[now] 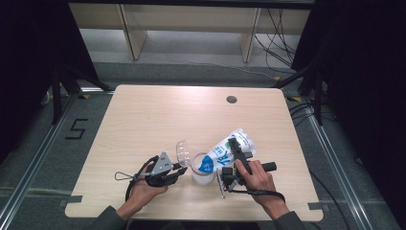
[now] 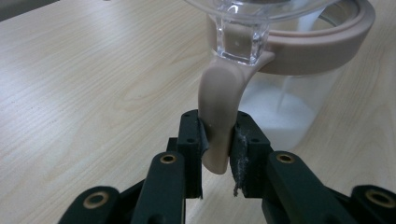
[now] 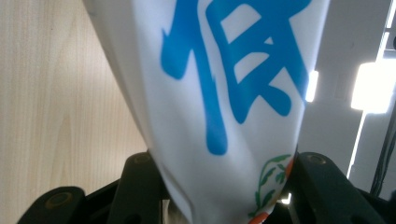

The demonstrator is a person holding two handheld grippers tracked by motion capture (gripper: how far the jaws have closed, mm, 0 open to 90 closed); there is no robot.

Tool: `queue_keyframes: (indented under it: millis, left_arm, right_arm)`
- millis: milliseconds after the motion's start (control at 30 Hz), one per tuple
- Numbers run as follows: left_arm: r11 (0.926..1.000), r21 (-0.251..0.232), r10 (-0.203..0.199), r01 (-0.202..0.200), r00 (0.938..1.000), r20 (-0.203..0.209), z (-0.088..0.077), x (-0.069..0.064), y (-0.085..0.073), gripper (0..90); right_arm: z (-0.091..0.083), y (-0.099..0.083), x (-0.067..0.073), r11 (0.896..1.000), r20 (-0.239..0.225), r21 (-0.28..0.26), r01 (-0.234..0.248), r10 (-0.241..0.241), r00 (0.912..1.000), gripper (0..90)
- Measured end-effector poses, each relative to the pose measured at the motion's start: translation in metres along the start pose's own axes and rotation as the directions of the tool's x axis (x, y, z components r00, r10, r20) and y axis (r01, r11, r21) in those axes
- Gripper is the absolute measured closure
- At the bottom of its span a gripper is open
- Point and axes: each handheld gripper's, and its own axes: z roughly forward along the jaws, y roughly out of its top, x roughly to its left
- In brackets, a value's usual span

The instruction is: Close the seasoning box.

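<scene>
The left gripper (image 2: 217, 154) pinches the beige handle (image 2: 219, 116) of the clear jar (image 1: 202, 168) between its pads, lid (image 1: 182, 151) flipped open. The right gripper (image 1: 238, 160) clamps a white bag (image 3: 219, 93) (blue lettering), tilted mouth-down over the jar, a thin white stream (image 2: 283, 95) falling onto the heap inside, near the table's (image 1: 143, 120) front edge.

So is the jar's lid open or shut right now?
Open: the clear lid stands flipped up beside the jar, whose mouth takes the tilted bag.
</scene>
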Motion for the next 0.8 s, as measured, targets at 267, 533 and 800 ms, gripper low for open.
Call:
queue_keyframes:
  millis: [267,533,800]
  left_arm:
    - [1.0,0.0,-0.008,0.008,1.0,0.0,0.0,-0.0004,-0.0001,74.7]
    - [1.0,0.002,-0.008,0.008,1.0,-0.004,-0.0003,-0.0005,-0.0001,74.7]
    - [1.0,0.005,-0.003,0.003,1.0,-0.007,-0.0004,-0.0002,0.0,74.7]
  right_arm:
    - [-0.0009,-0.0003,0.0027,0.999,-0.004,0.011,-0.039,0.039,0.9992,59.8]
    - [-0.0006,-0.0001,0.0001,1.0,-0.001,0.003,-0.011,0.011,0.9999,59.9]
    - [-0.0022,0.0,0.0014,0.999,-0.005,0.021,-0.032,0.032,0.9995,60.1]
